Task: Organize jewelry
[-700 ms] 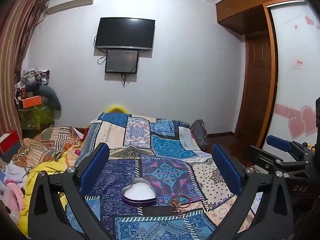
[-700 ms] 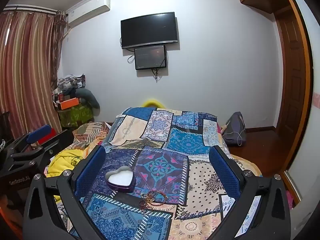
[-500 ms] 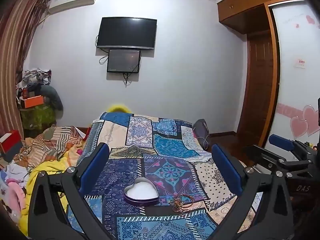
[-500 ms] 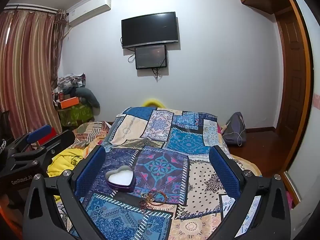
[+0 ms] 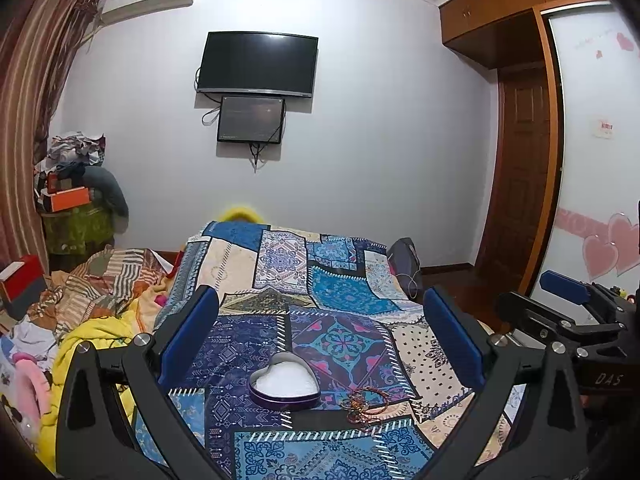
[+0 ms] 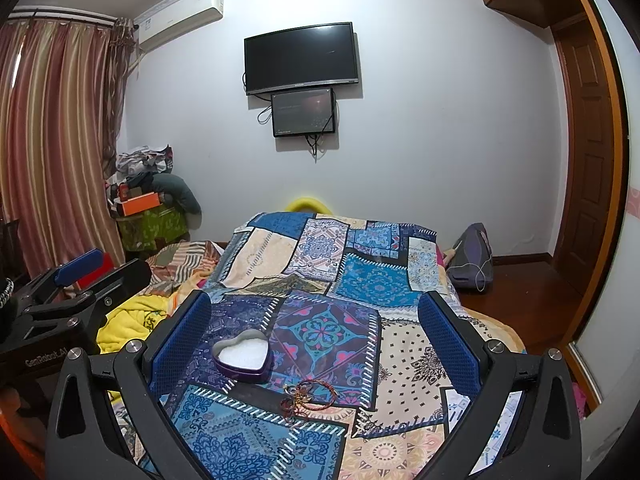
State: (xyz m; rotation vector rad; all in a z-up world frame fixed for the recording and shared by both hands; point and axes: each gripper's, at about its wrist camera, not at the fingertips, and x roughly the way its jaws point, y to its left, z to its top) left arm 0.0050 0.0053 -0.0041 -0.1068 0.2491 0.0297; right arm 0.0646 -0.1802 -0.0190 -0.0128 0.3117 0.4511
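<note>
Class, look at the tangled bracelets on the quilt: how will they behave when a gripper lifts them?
The bracelets look thin and corded, so probably floppy and light. Being tangled, they may rise as one clump. On the soft quilt, pushing would likely snag rather than slide them.

Dim, cool indoor light w/ soft shadows; sharp center, heavy fisheye bending & dark vignette at corners.

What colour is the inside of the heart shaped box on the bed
White inside, with a dark purple outer wall; the heart-shaped box shows best in the left wrist view.
</note>
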